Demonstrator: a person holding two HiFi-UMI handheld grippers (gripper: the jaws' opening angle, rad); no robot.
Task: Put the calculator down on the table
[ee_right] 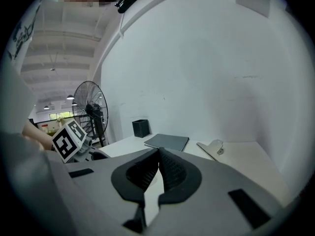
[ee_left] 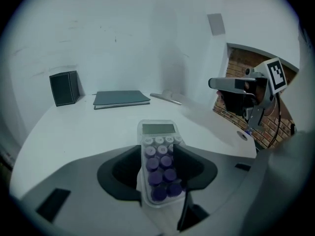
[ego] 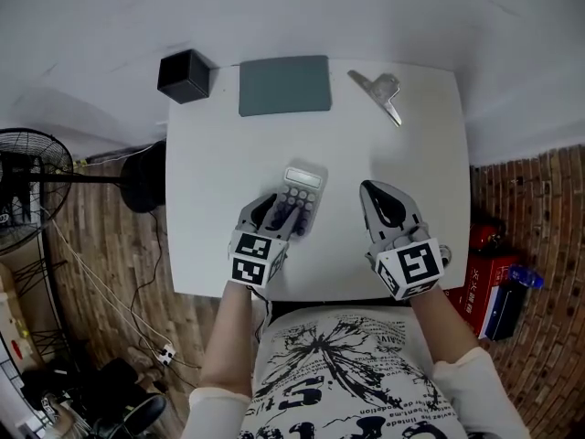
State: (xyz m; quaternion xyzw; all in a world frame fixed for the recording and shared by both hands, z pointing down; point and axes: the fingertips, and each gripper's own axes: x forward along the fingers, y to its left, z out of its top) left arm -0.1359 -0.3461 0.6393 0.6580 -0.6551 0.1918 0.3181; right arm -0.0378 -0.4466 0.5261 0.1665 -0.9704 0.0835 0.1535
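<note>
Left gripper [ego: 283,214] straddles the near end of the calculator [ego: 302,181], jaws apart and seemingly not squeezing it. It lies flat on the white table [ego: 215,154], long axis pointing away toward the far edge. Right gripper [ego: 378,205], closed and empty, is farther off to the right.

calculator [ego: 300,195]: white, purple keys | table [ego: 210,163]: white | box [ego: 186,75]: black | notebook [ego: 284,85]: grey-green | clip [ego: 379,90]: silver | floor [ego: 101,245]: brown planks | shirt [ego: 347,364]: white, black print | fan [ego: 27,186]: black | wall [ego: 91,26]: white
</note>
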